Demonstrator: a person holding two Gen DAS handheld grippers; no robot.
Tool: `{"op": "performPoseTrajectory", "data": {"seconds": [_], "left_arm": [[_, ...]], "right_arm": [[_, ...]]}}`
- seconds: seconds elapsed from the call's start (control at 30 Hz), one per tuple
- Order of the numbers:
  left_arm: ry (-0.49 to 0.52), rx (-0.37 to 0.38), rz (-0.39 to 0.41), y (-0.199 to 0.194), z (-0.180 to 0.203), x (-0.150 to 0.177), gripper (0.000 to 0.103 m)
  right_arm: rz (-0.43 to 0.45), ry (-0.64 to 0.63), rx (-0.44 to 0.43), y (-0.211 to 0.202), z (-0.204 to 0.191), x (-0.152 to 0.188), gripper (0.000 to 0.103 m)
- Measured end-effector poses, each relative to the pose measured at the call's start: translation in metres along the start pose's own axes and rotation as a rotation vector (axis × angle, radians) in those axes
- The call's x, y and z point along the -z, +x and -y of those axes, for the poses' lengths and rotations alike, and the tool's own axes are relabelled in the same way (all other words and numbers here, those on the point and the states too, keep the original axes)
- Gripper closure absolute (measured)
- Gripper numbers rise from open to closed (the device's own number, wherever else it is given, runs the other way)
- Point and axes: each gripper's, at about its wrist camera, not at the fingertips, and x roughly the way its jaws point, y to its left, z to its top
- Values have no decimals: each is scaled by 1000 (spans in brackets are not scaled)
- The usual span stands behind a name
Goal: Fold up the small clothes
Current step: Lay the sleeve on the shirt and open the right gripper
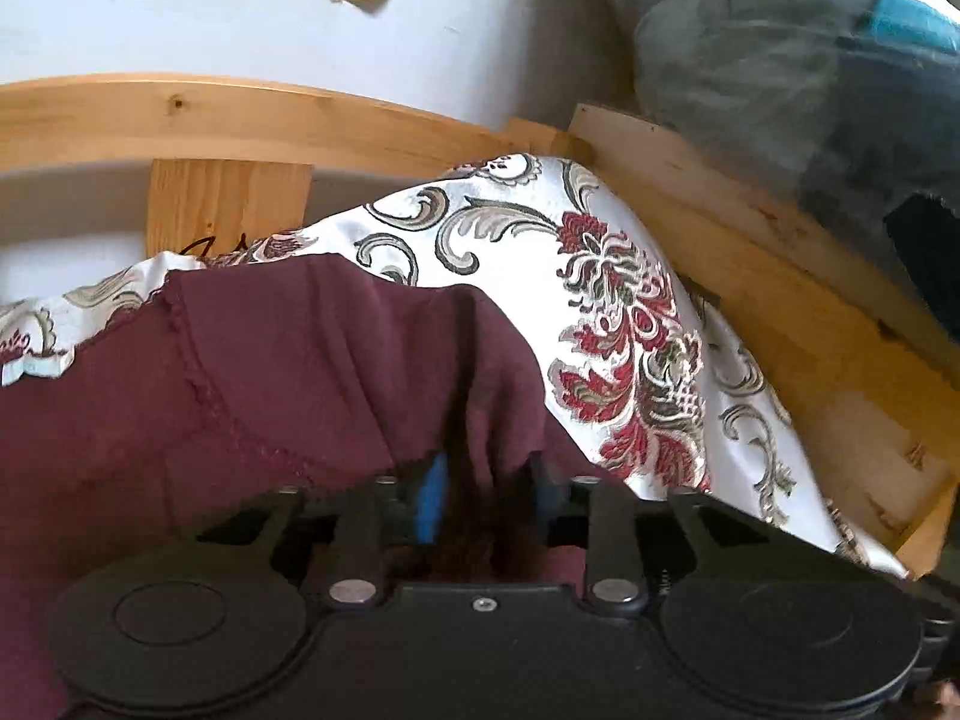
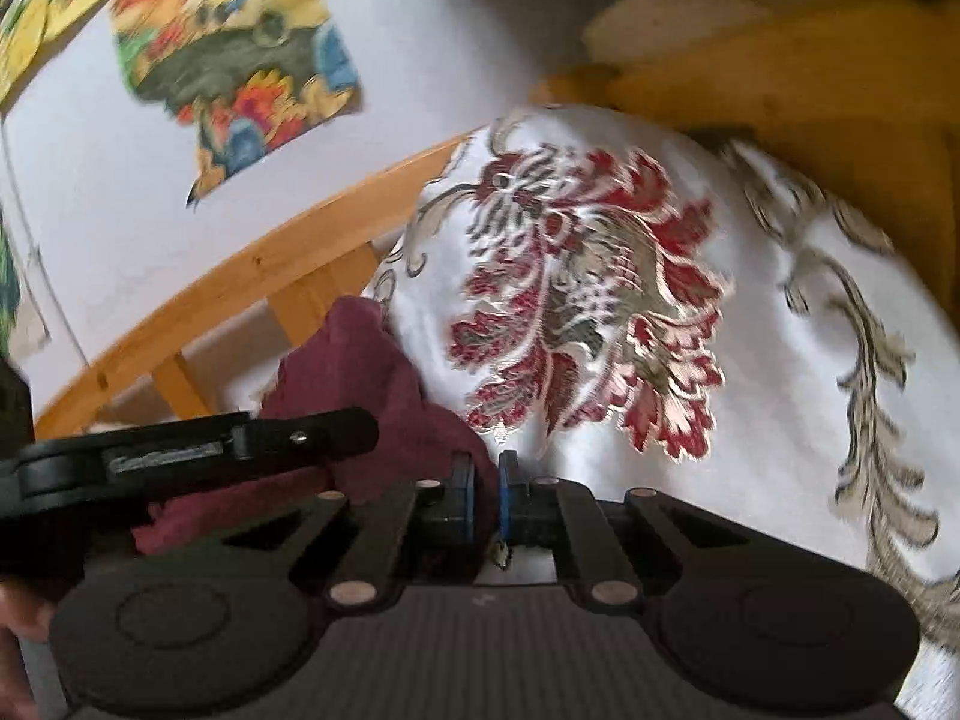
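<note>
On the floral table cloth [image 1: 624,324], my tongs work a maroon garment [image 1: 288,372].
My left tongs [image 1: 489,492] pinch a bunched fold of it; my right tongs [image 2: 486,495] are pressed nearly together, the garment just left of them.

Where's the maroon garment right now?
The maroon garment fills the lower left of the left wrist view, lying on the floral cloth and bunched between the left gripper jaws.
</note>
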Motion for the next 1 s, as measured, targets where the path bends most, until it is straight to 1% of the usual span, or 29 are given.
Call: {"op": "performPoseTrajectory", "data": {"seconds": [0.07, 0.17, 0.23, 0.33, 0.37, 0.4, 0.47, 0.57, 0.63, 0.7, 0.73, 0.77, 0.8, 0.83, 0.87, 0.93, 1.0], "left_arm": [[-16, 4, 10, -7, -4, 1, 56], [-7, -28, -11, -17, -11, 5, 56], [32, -71, -47, -23, -14, 13, 57], [97, -111, -104, -27, -16, 29, 56], [112, -121, -114, -26, -17, 32, 57], [129, -136, -122, -25, -16, 36, 62], [150, -167, -121, -24, -14, 39, 67], [157, -219, -115, -24, -10, 41, 74], [178, -244, -115, -26, -5, 43, 75], [196, -249, -124, -32, -1, 42, 73], [192, -244, -125, -39, -1, 41, 70], [186, -241, -124, -46, 0, 40, 59], [178, -246, -114, -56, 0, 40, 48], [170, -256, -96, -69, 0, 40, 43], [166, -265, -80, -80, -1, 40, 38], [154, -296, -47, -107, -1, 40, 29], [130, -338, -19, -133, -4, 42, 18]], "right_arm": [[2, 14, -6, 0, 3, -1, 94], [5, 0, 6, 1, 0, 0, 93], [7, -6, 11, 0, -1, 1, 93], [7, -10, 15, -1, -2, 1, 93], [7, -17, 22, -1, -3, 1, 92], [6, -33, 36, -1, -6, 2, 92], [8, -72, 66, -1, -13, 2, 92], [17, -157, 141, -4, -25, 4, 91], [17, -194, 179, -6, -31, 7, 84], [18, -221, 196, -9, -33, 10, 71], [18, -230, 191, -12, -35, 11, 69], [17, -233, 187, -15, -35, 11, 63], [16, -233, 186, -19, -36, 11, 55], [20, -231, 185, -23, -38, 10, 50], [27, -228, 181, -28, -39, 9, 41], [42, -227, 173, -37, -44, 8, 33], [67, -236, 173, -48, -54, 7, 21]]}}
